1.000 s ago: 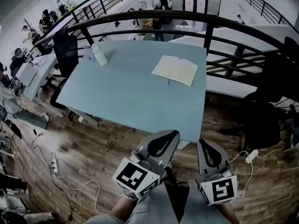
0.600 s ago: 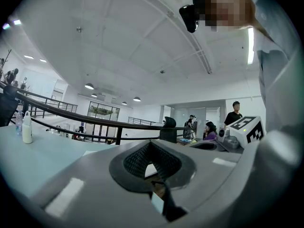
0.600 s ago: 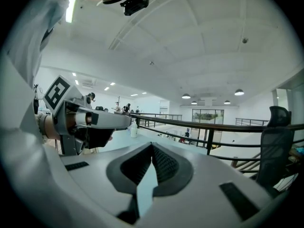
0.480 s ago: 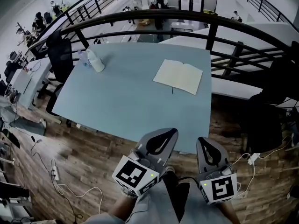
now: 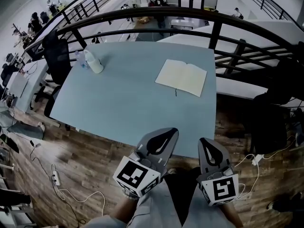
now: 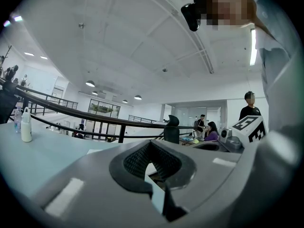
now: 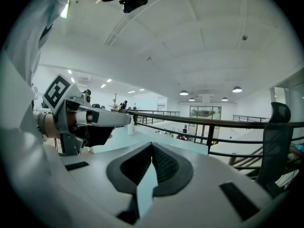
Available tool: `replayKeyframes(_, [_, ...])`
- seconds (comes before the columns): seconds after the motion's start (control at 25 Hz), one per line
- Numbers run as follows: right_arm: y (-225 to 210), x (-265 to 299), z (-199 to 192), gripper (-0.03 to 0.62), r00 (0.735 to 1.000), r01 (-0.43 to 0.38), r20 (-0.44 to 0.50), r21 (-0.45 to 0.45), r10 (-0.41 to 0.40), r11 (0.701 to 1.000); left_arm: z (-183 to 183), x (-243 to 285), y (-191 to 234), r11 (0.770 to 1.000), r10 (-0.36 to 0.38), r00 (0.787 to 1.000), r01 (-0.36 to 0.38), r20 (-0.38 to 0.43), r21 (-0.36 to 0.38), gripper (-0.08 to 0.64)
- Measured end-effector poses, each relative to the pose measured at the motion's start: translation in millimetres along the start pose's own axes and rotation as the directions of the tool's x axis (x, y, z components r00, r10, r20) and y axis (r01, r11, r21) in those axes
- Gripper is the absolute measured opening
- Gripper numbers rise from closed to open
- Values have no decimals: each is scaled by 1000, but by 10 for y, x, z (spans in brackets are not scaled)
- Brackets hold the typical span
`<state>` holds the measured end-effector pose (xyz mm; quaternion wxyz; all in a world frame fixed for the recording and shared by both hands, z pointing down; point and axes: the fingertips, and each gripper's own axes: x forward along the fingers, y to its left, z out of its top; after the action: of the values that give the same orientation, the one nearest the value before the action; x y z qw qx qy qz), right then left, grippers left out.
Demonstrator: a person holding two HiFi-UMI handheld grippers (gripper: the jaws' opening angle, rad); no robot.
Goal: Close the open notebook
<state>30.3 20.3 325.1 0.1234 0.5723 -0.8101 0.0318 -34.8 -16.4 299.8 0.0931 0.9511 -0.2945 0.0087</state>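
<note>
Wooden floor (image 5: 85, 160) fills the bottom of the frame. Above it the left tongs (image 5: 160, 145) and right tongs (image 5: 212, 155) are both closed and empty, probably only approaching the counter (image 5: 123, 103). Further, at upper right, the notebook (image 5: 182, 77) lies open, well apart from them.

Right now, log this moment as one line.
stage: pre-contact | notebook: open, flat on table, untouched | left tool: shut, empty | right tool: shut, empty | both apart from notebook
</note>
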Motion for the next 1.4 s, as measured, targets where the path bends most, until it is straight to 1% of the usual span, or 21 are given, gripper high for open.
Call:
replayKeyframes(0.12, [-23,64,-24,2,1000,-1,1,8,1,1000,-4,10,62,1000,11,1000,-11,3,-9,5])
replayKeyframes(0.2, [-62,109,-34,2,1000,4,7,31,-4,1000,13,10,85,1000,20,1000,-20,8,-9,5])
replayKeyframes(0.36, [-186,237,-43,2,1000,0,23,121,-3,993,39,3,118,999,46,999,-45,16,-11,5])
replayKeyframes(0.48, [-307,345,-22,2,999,-7,44,168,-1,986,59,24,153,998,61,998,-61,19,-15,5])
replayKeyframes(0.64, [-468,564,-82,2,999,-31,49,253,19,967,51,90,268,995,91,996,-91,22,-35,5])
replayKeyframes(0.96, [-795,1194,-387,2,995,-91,2,427,100,900,19,372,575,988,145,989,-145,8,-49,5])
replayKeyframes(1.24, [-968,1699,-672,2,984,-146,-2,552,176,821,-123,538,802,973,217,976,-218,-27,-77,5])
replayKeyframes(1.4, [-988,1983,-843,3,978,-146,-30,616,208,774,-146,616,893,968,235,971,-239,-46,-80,5])
